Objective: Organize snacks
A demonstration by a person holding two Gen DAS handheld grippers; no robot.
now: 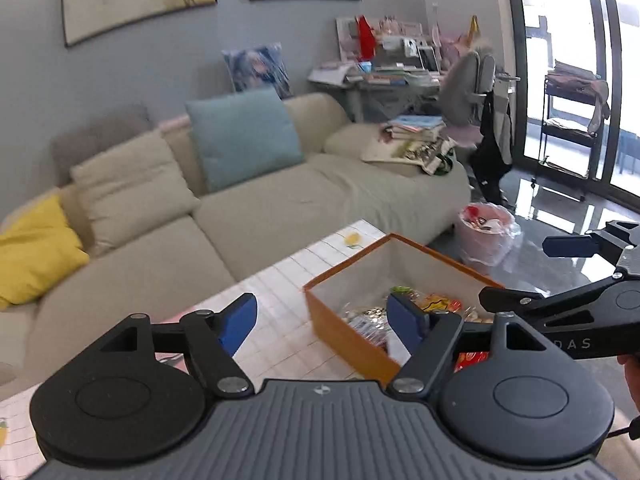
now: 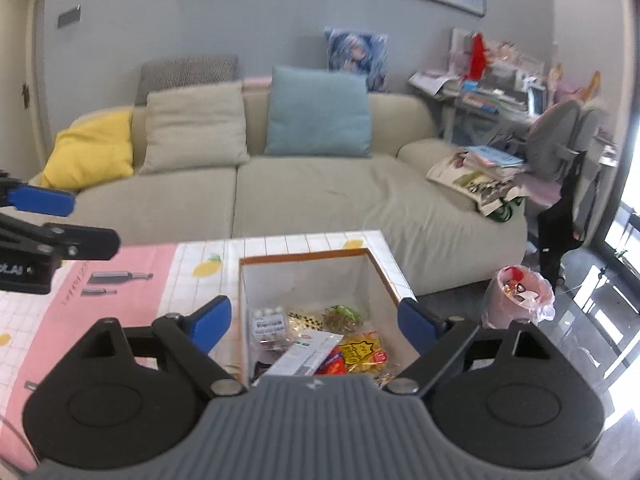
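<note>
Two grippers, both spread wide and empty. Your left gripper (image 1: 322,320) looks over the orange box's (image 1: 348,338) corner, with the snacks (image 1: 404,312) half hidden behind its blue pad; only here does your other tool's arm cross the right edge. Your right gripper (image 2: 314,322) looks straight into the box (image 2: 308,258) on the tiled table (image 2: 280,244), showing every packet (image 2: 308,354), plus a pink mat (image 2: 80,308).

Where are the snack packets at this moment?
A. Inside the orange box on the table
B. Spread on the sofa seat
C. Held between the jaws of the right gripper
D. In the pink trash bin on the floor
A: the snack packets lie on the bottom of the orange box; both grippers are open and hold nothing.
</note>
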